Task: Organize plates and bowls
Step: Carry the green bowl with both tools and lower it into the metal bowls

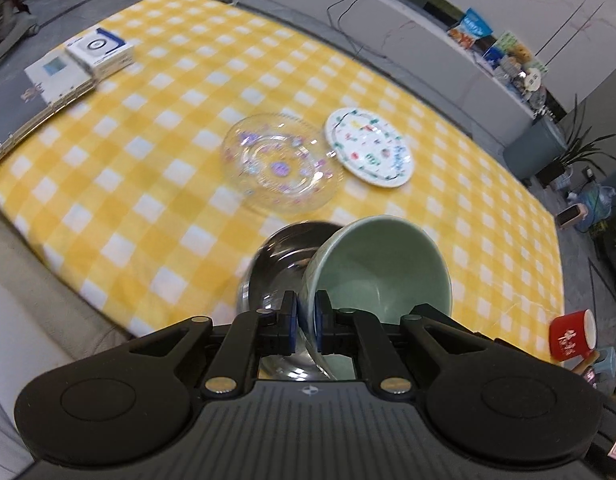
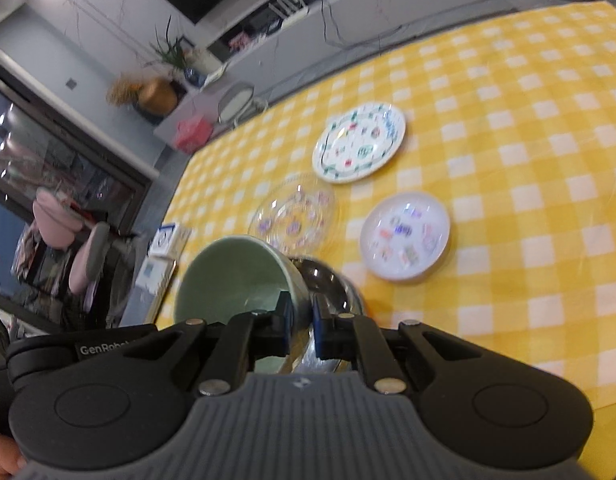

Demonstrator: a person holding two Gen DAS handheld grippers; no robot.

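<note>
Left gripper (image 1: 306,322) clamped on the green bowl (image 1: 381,268) rim, lower centre of frame, tilted over the steel bowl (image 1: 276,264). Right gripper (image 2: 300,326) pinching the same rim. Risk: slipping from thin pinches, knocking the glass plate (image 1: 282,166) above.

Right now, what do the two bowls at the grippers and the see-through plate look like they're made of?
Green bowl: glazed ceramic by its smooth, soft sheen. Dark bowl: likely polished stainless steel, with mirror-like reflections. Clear plate: probably glass, possibly plastic; the checked cloth shows through it.
</note>
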